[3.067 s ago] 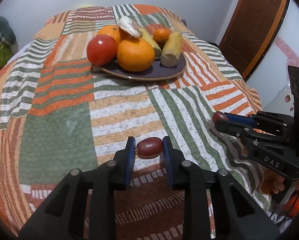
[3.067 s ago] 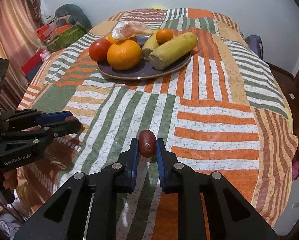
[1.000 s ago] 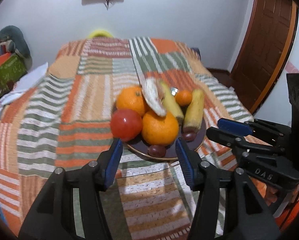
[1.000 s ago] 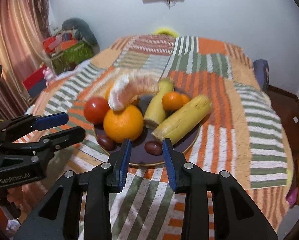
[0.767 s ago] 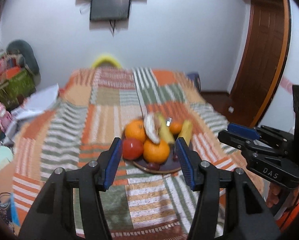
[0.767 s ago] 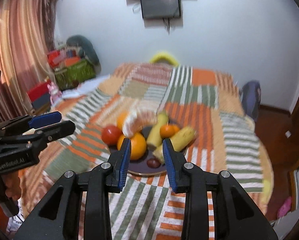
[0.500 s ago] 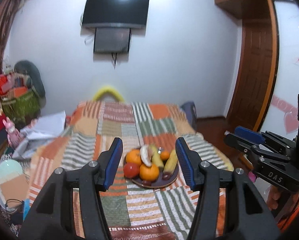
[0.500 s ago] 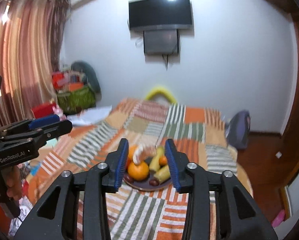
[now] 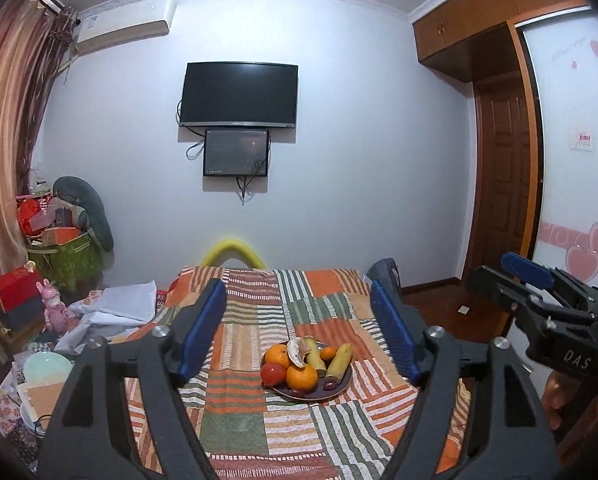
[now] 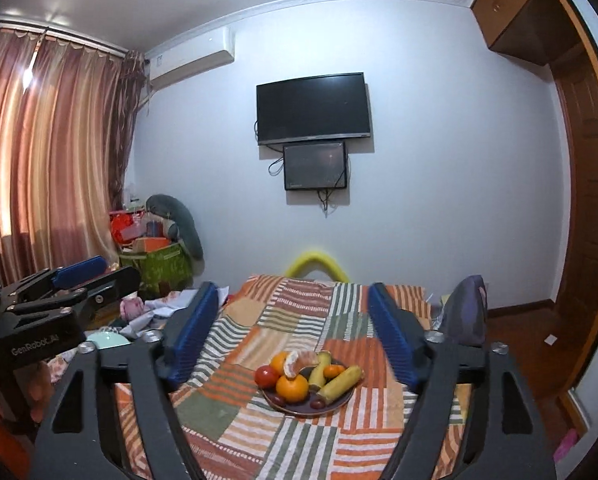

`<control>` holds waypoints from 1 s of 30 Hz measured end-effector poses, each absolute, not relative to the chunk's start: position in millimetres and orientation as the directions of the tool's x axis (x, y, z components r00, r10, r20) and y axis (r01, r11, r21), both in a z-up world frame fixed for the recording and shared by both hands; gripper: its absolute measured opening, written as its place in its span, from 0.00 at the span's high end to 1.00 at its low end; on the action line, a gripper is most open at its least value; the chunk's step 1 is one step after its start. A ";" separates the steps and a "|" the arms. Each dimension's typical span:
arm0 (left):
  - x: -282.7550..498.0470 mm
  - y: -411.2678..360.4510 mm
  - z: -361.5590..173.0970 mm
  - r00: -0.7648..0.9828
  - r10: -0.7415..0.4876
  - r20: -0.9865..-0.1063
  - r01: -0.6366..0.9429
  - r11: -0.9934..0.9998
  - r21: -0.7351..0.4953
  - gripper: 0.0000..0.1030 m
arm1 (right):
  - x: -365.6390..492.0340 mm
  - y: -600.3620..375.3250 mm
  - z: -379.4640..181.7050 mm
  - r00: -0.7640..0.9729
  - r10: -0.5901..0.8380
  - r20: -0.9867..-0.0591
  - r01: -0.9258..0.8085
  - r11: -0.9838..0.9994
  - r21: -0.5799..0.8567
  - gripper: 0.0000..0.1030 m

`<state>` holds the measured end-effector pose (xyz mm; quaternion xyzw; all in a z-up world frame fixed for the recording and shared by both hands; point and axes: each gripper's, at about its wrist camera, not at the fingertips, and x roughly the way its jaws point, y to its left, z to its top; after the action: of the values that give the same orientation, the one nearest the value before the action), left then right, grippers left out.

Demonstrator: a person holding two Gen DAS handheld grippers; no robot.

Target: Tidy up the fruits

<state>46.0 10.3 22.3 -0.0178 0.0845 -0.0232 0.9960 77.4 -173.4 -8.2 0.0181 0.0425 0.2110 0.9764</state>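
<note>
A dark plate (image 9: pixel 341 387) of fruit sits on the striped patchwork bed, far below both grippers. It holds oranges (image 9: pixel 301 377), a red tomato (image 9: pixel 273 373), bananas (image 9: pixel 338 361), a peeled citrus and two small dark red fruits (image 9: pixel 330 384) at its front rim. The plate also shows in the right wrist view (image 10: pixel 336 405), with the dark fruits (image 10: pixel 318 403) at the front. My left gripper (image 9: pixel 299 332) is open and empty, high above the bed. My right gripper (image 10: pixel 295 340) is open and empty too.
The bed cover (image 9: pixel 239 432) fills the lower middle. A TV (image 9: pixel 239 96) hangs on the far wall. Boxes, bags and clutter (image 9: pixel 55 256) stand at the left by the curtain. A wooden door (image 9: pixel 507 184) is at the right.
Both grippers let go of their dark red fruits on the plate and opened. They have pulled far back and up from the plate, which now looks small.
</note>
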 end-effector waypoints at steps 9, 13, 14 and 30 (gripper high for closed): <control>29.7 4.1 22.4 0.989 -0.030 -0.144 0.026 0.999 -0.025 0.07 | 66.6 -175.5 -15.0 0.923 0.377 -0.076 -0.374 0.926 0.052 0.06; 28.9 0.6 21.0 0.990 -0.026 -0.139 0.024 1.000 -0.012 0.04 | 57.8 -182.4 -15.4 0.929 0.364 -0.063 -0.361 0.931 0.055 0.00; 28.4 0.2 20.3 0.990 -0.026 -0.137 0.025 1.000 -0.010 0.04 | 58.6 -182.4 -15.3 0.929 0.364 -0.065 -0.360 0.931 0.057 0.00; 28.1 -6.7 15.5 0.990 -0.036 -0.137 0.037 0.999 0.004 0.02 | 55.2 -186.8 -18.3 0.930 0.358 -0.078 -0.353 0.933 0.068 0.00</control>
<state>28.1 -6.7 15.5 0.0033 0.0688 -0.0182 0.9975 55.2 -186.8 -18.3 0.0266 0.0448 0.1811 0.9821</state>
